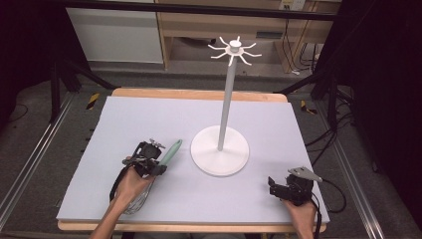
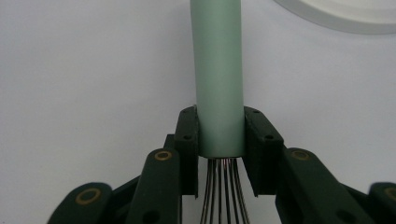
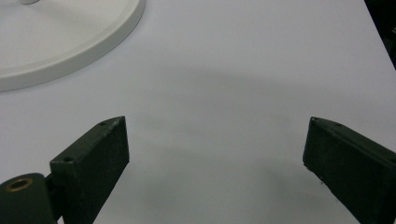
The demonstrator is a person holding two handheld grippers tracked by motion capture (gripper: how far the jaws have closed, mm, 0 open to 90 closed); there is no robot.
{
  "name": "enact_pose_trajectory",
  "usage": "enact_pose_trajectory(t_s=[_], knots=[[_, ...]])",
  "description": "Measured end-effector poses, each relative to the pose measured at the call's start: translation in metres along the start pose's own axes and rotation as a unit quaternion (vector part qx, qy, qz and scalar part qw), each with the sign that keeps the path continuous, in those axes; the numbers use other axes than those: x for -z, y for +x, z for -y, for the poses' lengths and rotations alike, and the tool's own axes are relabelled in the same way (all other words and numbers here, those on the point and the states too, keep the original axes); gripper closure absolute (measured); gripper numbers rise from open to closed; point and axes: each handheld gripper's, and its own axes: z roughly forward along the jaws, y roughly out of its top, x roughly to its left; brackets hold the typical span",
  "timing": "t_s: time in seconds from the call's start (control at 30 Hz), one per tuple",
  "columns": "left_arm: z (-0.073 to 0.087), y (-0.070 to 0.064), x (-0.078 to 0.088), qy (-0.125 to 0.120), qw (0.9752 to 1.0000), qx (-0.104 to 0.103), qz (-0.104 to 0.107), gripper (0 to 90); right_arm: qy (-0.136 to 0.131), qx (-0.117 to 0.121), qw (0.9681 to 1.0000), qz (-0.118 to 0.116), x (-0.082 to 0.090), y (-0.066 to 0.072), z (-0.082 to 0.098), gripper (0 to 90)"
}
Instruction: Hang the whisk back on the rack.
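Note:
A whisk with a pale green handle (image 1: 170, 152) and a wire head (image 1: 138, 200) lies on the table's left front. My left gripper (image 1: 158, 167) is shut on the handle's lower end, just above the wires. In the left gripper view both pads press the green handle (image 2: 219, 79) from either side, and the wires (image 2: 223, 191) run down between the jaws. A white stand (image 1: 220, 149) with a tall pole and hooks at its top (image 1: 234, 49) rises at the table's middle. At the front right my right gripper (image 1: 273, 185) rests open; its jaws (image 3: 217, 154) stand wide apart over bare table.
The stand's round base rim (image 3: 84, 46) lies just ahead and left of my right gripper, and the same rim (image 2: 336, 16) sits beyond the whisk handle. The table's front edge (image 1: 189, 226) is close behind both hands. Dark frame rails flank the table.

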Motion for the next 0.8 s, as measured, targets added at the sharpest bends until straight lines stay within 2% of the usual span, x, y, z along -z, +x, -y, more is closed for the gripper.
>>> enact_pose_trajectory(t_s=[0.17, 0.47, 0.57, 0.7, 0.8], knots=[[0.005, 0.002, 0.012, -0.030, 0.9995, 0.009, 0.008, 68.6, 0.000, -0.001, 1.0000, 0.000, 0.000, 0.000, 0.000, 7.6], [0.015, 0.004, 0.038, -0.090, 0.9957, 0.012, 0.020, 68.6, 0.000, -0.001, 1.0000, 0.000, 0.000, 0.000, 0.000, 7.6], [0.017, 0.004, 0.044, -0.100, 0.9947, 0.009, 0.022, 68.6, 0.000, -0.001, 1.0000, 0.000, 0.000, 0.000, 0.000, 7.6], [0.020, 0.004, 0.051, -0.123, 0.9921, 0.013, 0.020, 68.6, 0.001, -0.001, 1.0000, 0.000, 0.000, 0.000, 0.000, 7.6], [0.021, 0.004, 0.059, -0.145, 0.9890, 0.017, 0.021, 68.7, 0.000, -0.001, 1.0000, 0.001, 0.000, 0.000, 0.000, 7.6]])
